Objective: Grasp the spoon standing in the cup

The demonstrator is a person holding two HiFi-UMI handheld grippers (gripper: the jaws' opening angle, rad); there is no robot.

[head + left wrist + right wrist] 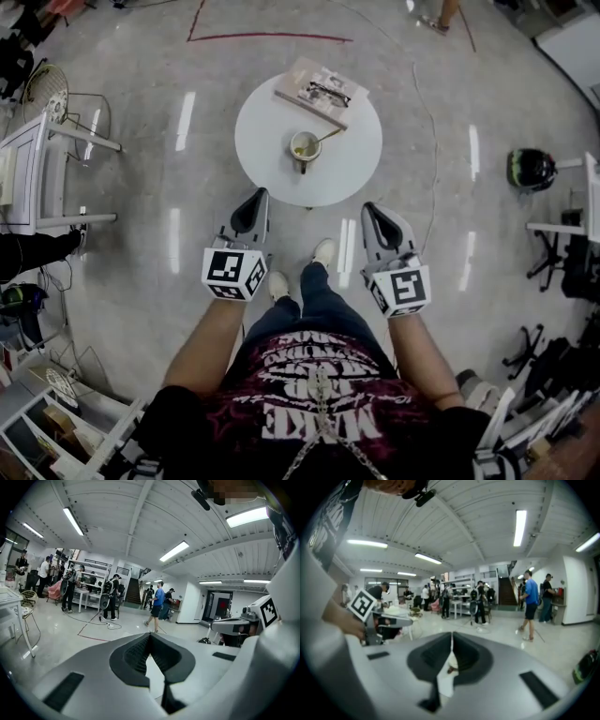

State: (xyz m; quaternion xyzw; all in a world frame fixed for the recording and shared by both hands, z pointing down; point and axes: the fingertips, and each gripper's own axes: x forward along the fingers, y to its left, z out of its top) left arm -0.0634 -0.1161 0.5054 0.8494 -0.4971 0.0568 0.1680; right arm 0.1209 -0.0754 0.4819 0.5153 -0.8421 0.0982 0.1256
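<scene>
The left gripper (251, 202) and the right gripper (377, 217) are held side by side, each with its jaws pressed together and nothing pinched. Each gripper view bears this out: the tips meet, and only a sliver of white table shows in the hollow below them. Ahead of both jaws, between their two lines and well apart from either, the round table (267, 127) carries the cup (305, 147). The spoon (329, 137) stands in it, its handle leaning away toward the right jaws' side. Only the head view shows cup and spoon clearly. Beyond the cup lies a book (305, 80) with glasses (328, 93) on it. The gripper views alone show people (158, 603) standing far across the room.
</scene>
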